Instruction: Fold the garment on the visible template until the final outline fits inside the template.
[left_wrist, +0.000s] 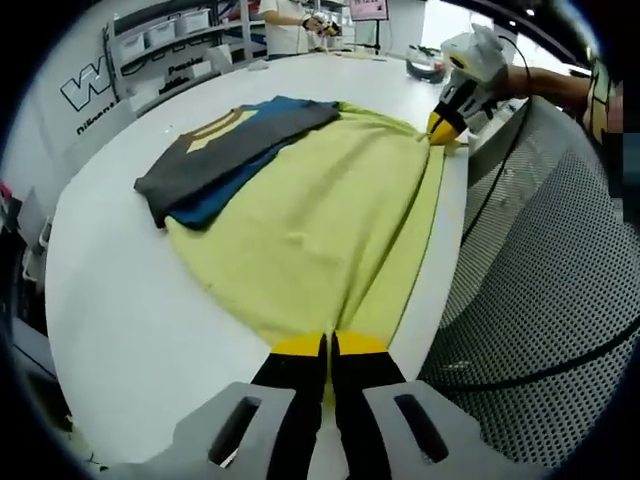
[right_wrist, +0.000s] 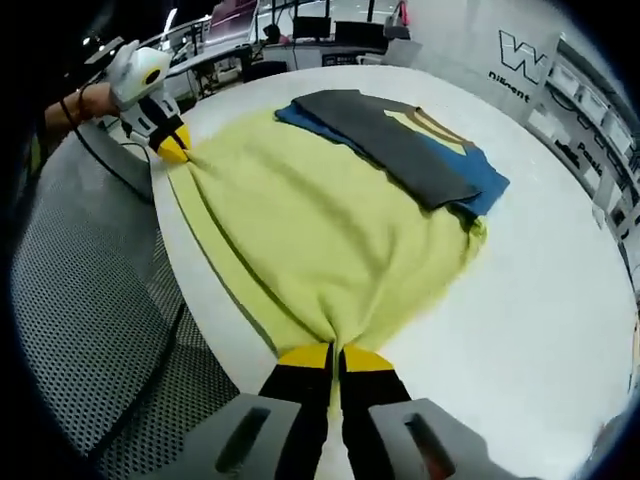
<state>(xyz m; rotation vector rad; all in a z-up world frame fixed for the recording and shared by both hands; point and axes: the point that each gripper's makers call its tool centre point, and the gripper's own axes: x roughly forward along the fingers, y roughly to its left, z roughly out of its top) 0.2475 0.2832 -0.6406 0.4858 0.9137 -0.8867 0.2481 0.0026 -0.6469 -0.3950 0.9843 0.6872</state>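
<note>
One garment lies on the white table (left_wrist: 130, 320): a yellow-green knit shirt (left_wrist: 320, 230) with a dark grey band and a blue band folded across its far, collar end. Taking the shirt as the landmark, its pale hem runs along the table edge nearest the person, and its grey and blue part (left_wrist: 230, 150) sits toward the middle of the table, with a strip of tan collar trim showing there.

Two grippers are in play. In the left gripper view, the left gripper (left_wrist: 328, 350) has its yellow-tipped black jaws pressed together on one hem corner of the shirt, the cloth bunching into pleats that fan out from the pinch. The right gripper (left_wrist: 440, 128) shows at the other hem corner, held by a hand, and its yellow tips are likewise closed on the fabric. The right gripper view gives the mirror of this: the right gripper (right_wrist: 333, 356) clamps its corner, and the left gripper (right_wrist: 172, 148) pinches the opposite one.

The hem between the two corners lies just inside the table edge. Beyond that edge, on the person's side, is a grey perforated mat (left_wrist: 560, 280) with one black cable (left_wrist: 500, 190) crossing it. On the far side of the shirt the table is bare and broad. Shelving (left_wrist: 165, 40) with white bins stands past the table.
</note>
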